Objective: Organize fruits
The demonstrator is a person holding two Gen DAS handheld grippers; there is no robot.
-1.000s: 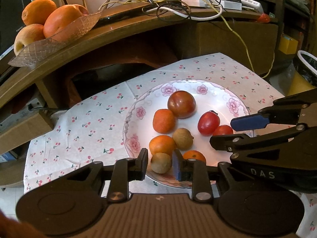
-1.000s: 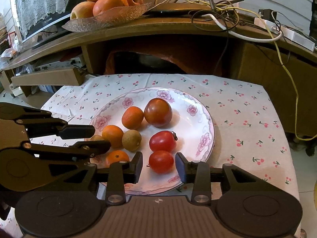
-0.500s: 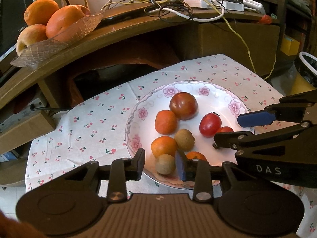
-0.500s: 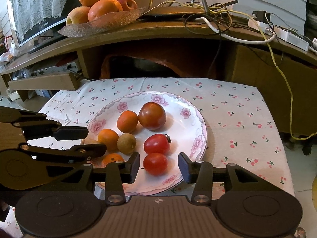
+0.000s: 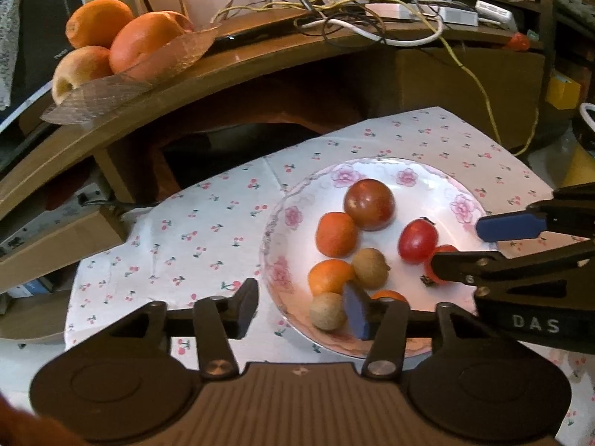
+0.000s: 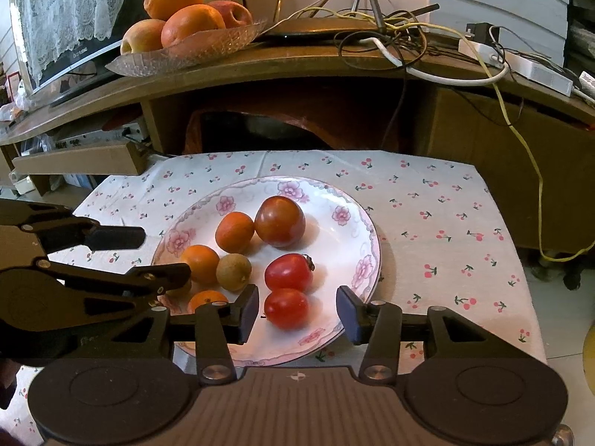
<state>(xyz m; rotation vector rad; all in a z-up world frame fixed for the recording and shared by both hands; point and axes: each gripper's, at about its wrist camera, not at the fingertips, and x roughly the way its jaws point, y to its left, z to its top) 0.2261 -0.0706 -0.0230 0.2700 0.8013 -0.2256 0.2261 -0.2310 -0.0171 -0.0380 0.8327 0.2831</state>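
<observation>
A wooden shelf (image 6: 297,70) runs across the room behind, carrying a glass dish of oranges and apples (image 6: 186,48) and tangled cables (image 6: 409,37); my right view alone shows lace curtain (image 6: 67,11). Below it, a cherry-print cloth (image 6: 427,223) bears the flowered plate (image 6: 357,271) holding all the fruit. The oblong tomato (image 6: 289,272) lies stem-end toward the right. My right gripper (image 6: 297,308), jaws just opening, straddles the nearest tomato (image 6: 286,307) without touching. My left gripper (image 5: 301,306), jaws just opening too, stands moderately wide over the plate's near-left rim, a small brown fruit (image 5: 327,311) loose between.
</observation>
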